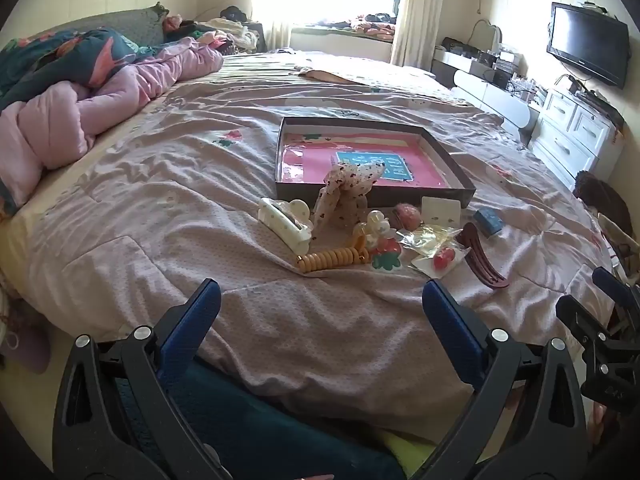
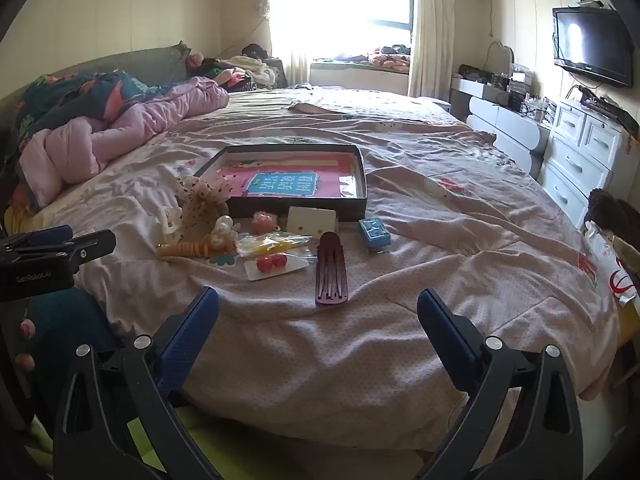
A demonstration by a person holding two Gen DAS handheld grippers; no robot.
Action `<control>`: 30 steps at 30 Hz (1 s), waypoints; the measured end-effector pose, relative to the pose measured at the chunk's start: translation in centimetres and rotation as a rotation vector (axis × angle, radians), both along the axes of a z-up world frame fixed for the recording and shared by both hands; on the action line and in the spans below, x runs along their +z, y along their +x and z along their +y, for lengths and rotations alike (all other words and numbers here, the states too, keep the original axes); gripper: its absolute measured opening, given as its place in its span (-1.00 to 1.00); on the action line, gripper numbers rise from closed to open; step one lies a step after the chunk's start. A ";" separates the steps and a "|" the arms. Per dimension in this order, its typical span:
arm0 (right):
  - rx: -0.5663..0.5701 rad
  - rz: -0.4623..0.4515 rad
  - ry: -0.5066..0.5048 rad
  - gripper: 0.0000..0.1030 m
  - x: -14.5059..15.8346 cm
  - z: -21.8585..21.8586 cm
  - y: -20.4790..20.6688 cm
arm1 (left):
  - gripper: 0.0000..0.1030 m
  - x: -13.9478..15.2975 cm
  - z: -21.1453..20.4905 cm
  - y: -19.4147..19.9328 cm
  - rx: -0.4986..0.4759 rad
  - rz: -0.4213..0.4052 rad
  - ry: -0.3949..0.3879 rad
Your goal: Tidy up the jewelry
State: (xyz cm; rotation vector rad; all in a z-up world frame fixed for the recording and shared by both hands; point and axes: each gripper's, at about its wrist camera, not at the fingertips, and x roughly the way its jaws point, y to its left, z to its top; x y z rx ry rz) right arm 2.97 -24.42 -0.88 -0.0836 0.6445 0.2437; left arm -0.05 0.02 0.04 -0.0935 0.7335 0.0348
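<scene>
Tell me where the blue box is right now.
The blue box lies on the bed, at the right end of the accessory pile in both views, near the tray's front right corner, beside the white card.

White lettering reading "GenRobot.AI" stands on the black body of the left gripper [image 2: 60, 246] at the left edge of the right wrist view; at the right edge of the left wrist view, faint embossed characters that look like "DAS" sit on the black frame of the right gripper [image 1: 612, 300], too small to be sure. In the open box [image 2: 362, 184] at the centre of the right wrist view, a blue label [image 2: 285, 185] on the pink sheet carries large white Chinese characters, too blurred to read; the same label in the left wrist view is partly covered.
</scene>
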 end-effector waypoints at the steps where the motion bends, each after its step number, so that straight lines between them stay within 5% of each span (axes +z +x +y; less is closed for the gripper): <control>1: -0.001 0.004 -0.004 0.88 0.0 0.0 0.0 | 0.80 0.0 0.0 0.0 -0.002 0.001 -0.001; 30: 0.003 -0.004 0.000 0.88 0.0 0.2 -0.1 | 0.80 0.2 -1.0 -0.5 -0.006 0.005 -0.021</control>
